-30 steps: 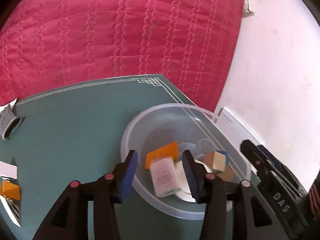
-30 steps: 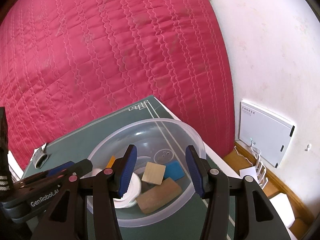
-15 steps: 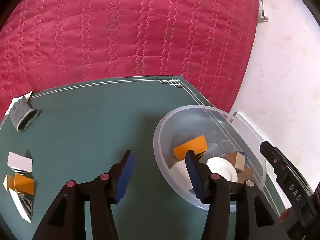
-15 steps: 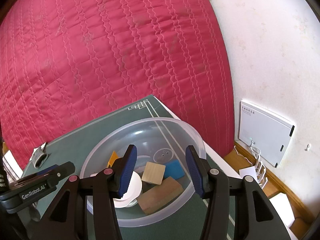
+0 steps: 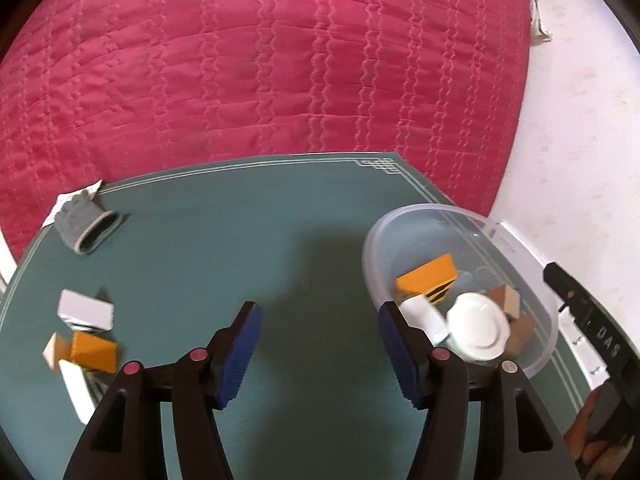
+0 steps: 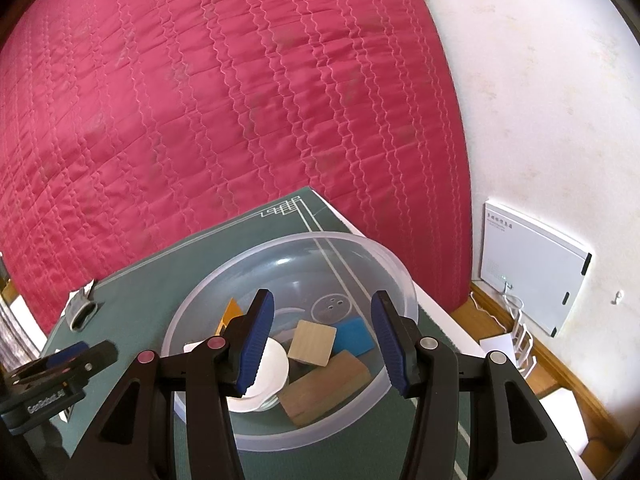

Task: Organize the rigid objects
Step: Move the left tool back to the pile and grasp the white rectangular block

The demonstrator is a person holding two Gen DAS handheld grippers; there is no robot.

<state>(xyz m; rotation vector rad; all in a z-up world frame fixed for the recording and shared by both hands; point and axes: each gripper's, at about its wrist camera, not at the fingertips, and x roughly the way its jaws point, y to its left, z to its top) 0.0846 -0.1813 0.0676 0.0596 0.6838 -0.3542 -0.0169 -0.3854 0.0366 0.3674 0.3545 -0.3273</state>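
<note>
Left gripper [image 5: 320, 350] hanging empty over bare green mat [image 5: 248, 240], jaws spread and just been opening wider, nothing between them. Clear plastic bowl [image 5: 536, 300] off to its right, already loaded with blocks and a white disc [image 5: 478, 326]. Leftover pieces sitting well off to the left of those jaws, near the mat's left edge: a white box [image 5: 85, 311] and, just in front of it, an orange block [image 5: 94, 352] touching more white bits. Orange block's long axis running roughly left-right in the left wrist view. Right gripper [image 6: 323, 338] parked above the bowl, jaws partly apart, pinching nothing. So clearly the left hand's job, being the nearer one; probably a swing leftward next.
</note>
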